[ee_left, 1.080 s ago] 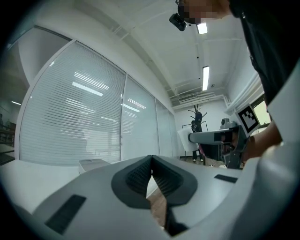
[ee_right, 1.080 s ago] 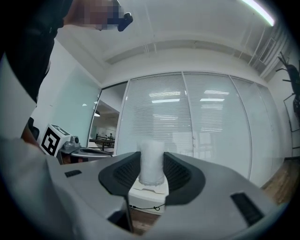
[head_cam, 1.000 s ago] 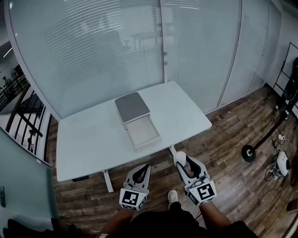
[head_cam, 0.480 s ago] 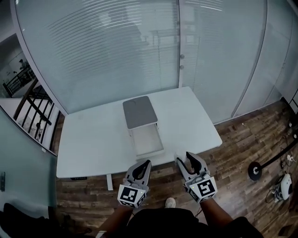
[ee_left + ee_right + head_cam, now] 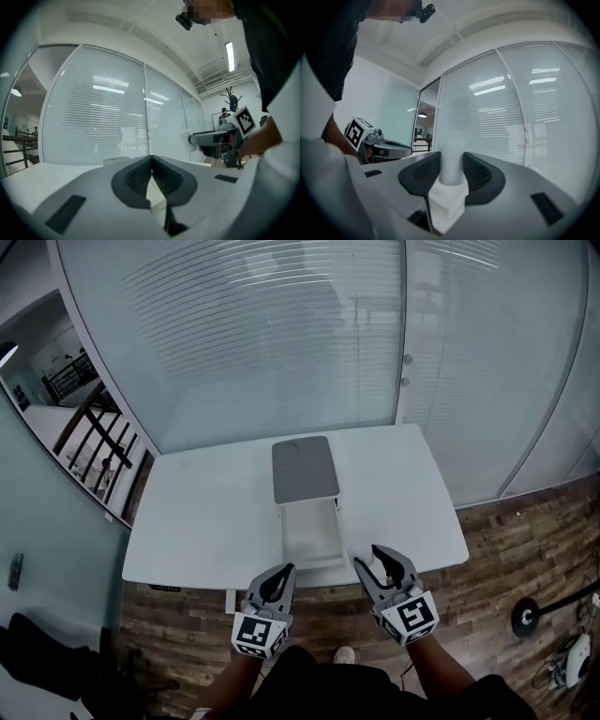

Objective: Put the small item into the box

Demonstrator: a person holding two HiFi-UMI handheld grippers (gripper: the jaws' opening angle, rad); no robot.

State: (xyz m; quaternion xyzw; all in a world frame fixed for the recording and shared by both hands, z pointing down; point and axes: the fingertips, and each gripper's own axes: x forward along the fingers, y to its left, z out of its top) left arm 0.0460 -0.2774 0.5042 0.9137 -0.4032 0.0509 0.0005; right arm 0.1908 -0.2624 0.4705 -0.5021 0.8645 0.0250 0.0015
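A box (image 5: 309, 532) with a white open tray stands on the white table (image 5: 197, 521), its grey lid (image 5: 305, 470) lying behind it. My right gripper (image 5: 380, 566) hovers at the table's near edge, right of the box, shut on a small white item (image 5: 372, 562). In the right gripper view the white item (image 5: 451, 165) stands pinched between the dark pads (image 5: 477, 173). My left gripper (image 5: 278, 579) hangs in front of the table's near edge, left of the box, its jaws shut with nothing between them (image 5: 151, 174).
A frosted glass wall (image 5: 281, 343) with a door rises behind the table. Wooden floor (image 5: 487, 568) surrounds the table. A round stand base (image 5: 527, 617) sits on the floor at the right. A stair railing (image 5: 98, 442) shows at the left.
The view has shifted so that the table and box sit more central and nearer. Both grippers keep their places in front of me, the right one still holding the white item.
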